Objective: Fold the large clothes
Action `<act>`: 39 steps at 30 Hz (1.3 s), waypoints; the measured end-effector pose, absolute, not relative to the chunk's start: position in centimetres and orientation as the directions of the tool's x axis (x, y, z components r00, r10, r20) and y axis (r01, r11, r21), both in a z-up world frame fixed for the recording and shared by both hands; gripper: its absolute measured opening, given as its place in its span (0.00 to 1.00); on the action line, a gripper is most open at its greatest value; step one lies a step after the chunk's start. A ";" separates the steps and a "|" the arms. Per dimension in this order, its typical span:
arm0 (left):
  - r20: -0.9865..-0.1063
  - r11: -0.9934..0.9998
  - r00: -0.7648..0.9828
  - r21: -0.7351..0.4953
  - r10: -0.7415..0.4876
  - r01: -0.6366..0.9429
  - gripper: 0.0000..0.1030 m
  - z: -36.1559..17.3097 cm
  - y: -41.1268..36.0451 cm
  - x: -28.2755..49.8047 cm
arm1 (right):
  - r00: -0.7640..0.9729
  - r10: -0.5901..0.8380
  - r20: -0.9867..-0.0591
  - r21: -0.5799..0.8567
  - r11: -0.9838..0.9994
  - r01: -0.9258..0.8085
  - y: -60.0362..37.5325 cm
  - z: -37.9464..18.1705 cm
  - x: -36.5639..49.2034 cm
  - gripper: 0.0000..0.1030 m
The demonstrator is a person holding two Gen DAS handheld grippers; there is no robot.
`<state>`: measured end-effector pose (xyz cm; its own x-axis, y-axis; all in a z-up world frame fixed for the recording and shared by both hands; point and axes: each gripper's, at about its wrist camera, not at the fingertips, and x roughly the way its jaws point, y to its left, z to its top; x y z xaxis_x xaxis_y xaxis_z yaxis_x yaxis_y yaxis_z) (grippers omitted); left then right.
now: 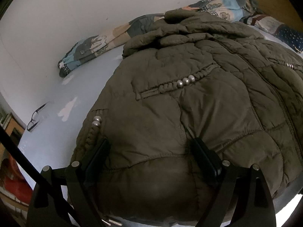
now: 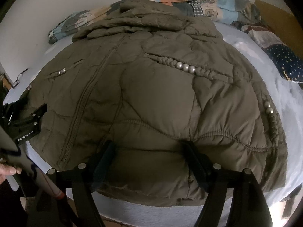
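The jacket [image 2: 151,98] lies spread on the bed [image 2: 295,117], filling the frame's middle. Behind it, along the wall, a blanket [image 1: 94,45] stretches across the top. Pillows [image 2: 284,62] sit at the upper right. Glasses [image 1: 35,118] rest on the sheet at left.

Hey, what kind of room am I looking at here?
Most likely a bedroom. An olive-green quilted puffer coat lies spread on a bed with a pale blue sheet, a rolled patchwork-print quilt sits along the white wall, and a wooden headboard shows at the far end.
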<state>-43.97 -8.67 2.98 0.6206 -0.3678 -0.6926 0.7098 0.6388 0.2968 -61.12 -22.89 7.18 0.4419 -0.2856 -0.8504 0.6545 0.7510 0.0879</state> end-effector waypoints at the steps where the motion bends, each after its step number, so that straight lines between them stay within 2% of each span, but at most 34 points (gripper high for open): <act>1: -0.696 0.631 0.618 0.303 -0.365 0.714 0.86 3.1 -8.7 -44.0 | 0.443 -0.285 -0.850 0.089 0.752 0.654 -22.8 7.2 -61.2 0.79; 5: -0.723 0.590 0.599 0.329 -0.345 0.737 0.86 4.0 -9.1 -43.9 | 0.458 -0.254 -0.852 0.124 0.751 0.648 -23.2 7.6 -61.5 0.79; 9: -0.707 0.601 0.597 0.303 -0.379 0.740 0.86 5.5 -8.3 -44.1 | 0.522 -0.248 -0.816 0.197 0.730 0.654 -23.9 9.3 -63.3 0.79; 14: -0.704 0.674 0.598 0.229 -0.384 0.702 0.86 7.9 -5.7 -42.2 | 0.583 -0.372 -0.723 0.281 0.612 0.739 -27.0 12.7 -68.7 0.79; 18: -0.734 0.776 0.582 0.121 -0.350 0.619 0.86 8.8 -2.5 -38.6 | 0.511 -0.470 -0.720 0.321 0.427 0.845 -30.4 12.8 -73.9 0.79; 21: -0.795 0.836 0.512 0.011 -0.326 0.549 0.86 7.8 -0.3 -35.7 | 0.514 -0.426 -0.745 0.433 0.278 0.858 -32.5 10.7 -77.4 0.79; 26: -0.853 0.849 0.376 -0.137 -0.363 0.511 0.86 5.8 1.1 -34.0 | 0.623 -0.294 -0.725 0.599 0.177 0.781 -33.4 7.6 -78.2 0.79; 30: -0.867 0.836 0.320 -0.178 -0.382 0.519 0.86 4.8 0.8 -34.2 | 0.621 -0.232 -0.748 0.599 0.164 0.783 -33.2 6.4 -76.8 0.79; 31: -0.868 0.833 0.309 -0.188 -0.389 0.520 0.85 4.7 0.6 -34.3 | 0.621 -0.209 -0.755 0.598 0.167 0.784 -33.0 6.0 -76.2 0.72; 32: -0.867 0.830 0.302 -0.197 -0.396 0.521 0.84 4.7 0.5 -34.4 | 0.627 -0.184 -0.757 0.603 0.173 0.779 -32.9 5.5 -75.7 0.61; 34: -0.863 0.812 0.276 -0.226 -0.423 0.538 0.63 4.6 0.0 -34.7 | 0.620 -0.171 -0.766 0.590 0.198 0.783 -32.5 5.4 -75.2 0.48; 35: -0.861 0.803 0.264 -0.238 -0.435 0.546 0.58 4.7 -0.2 -34.9 | 0.622 -0.177 -0.763 0.586 0.219 0.781 -32.3 5.7 -75.0 0.40; 37: -0.857 0.797 0.275 -0.224 -0.435 0.561 0.55 4.9 -0.4 -35.6 | 0.638 -0.191 -0.746 0.592 0.248 0.767 -32.1 6.3 -75.0 0.30; 39: -0.858 0.797 0.283 -0.212 -0.429 0.566 0.55 4.9 -0.6 -35.9 | 0.652 -0.220 -0.726 0.595 0.275 0.755 -31.9 7.0 -75.0 0.27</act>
<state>-35.92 -0.55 4.87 0.2832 -0.4291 -0.8577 0.5657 0.7969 -0.2119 -74.97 -31.90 7.02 0.6520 -0.2201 -0.7256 0.7551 0.2752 0.5951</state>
